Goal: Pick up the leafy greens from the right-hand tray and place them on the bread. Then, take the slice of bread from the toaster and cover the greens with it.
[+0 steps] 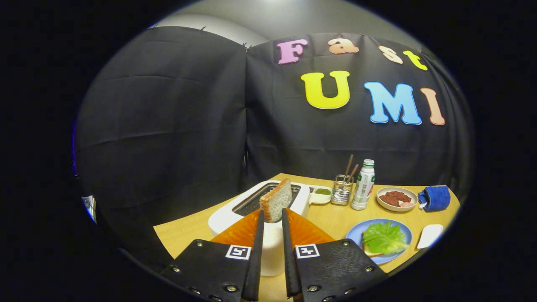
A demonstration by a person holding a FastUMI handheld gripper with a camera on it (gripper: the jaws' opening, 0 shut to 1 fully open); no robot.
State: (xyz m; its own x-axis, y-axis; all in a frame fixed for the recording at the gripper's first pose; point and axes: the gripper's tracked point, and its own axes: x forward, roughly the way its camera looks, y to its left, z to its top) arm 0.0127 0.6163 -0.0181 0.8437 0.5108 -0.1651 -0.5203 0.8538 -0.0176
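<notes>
The gripper (272, 214) holds a slice of bread (276, 200) between its two fingers, which press on the slice's lower end from either side. The slice tilts a little and stands above the slot of the toaster (235, 212), which sits near the table's left edge; whether its bottom edge is fully free of the slot cannot be told, since the fingertips cover it.

To the right of the fingers, near the table's (327, 218) front edge, a blue plate (356, 233) carries the other bread (371, 251), of which only a corner shows, because the leafy greens (384, 238) already lie spread over it. The first half of the job therefore looks done: greens on bread. The second half looks about midway, with the slice gripped and still to be carried across to the plate and laid over the greens.

Along the table's back edge stand a small dish (322, 193) of something green, a holder (342, 189) with chopsticks, and a bottle (363, 184). Towards the right corner sit a bowl (397, 198) of reddish food and a blue cloth (435, 198), with a white tray (430, 235) just beside the plate, which appears empty.
</notes>
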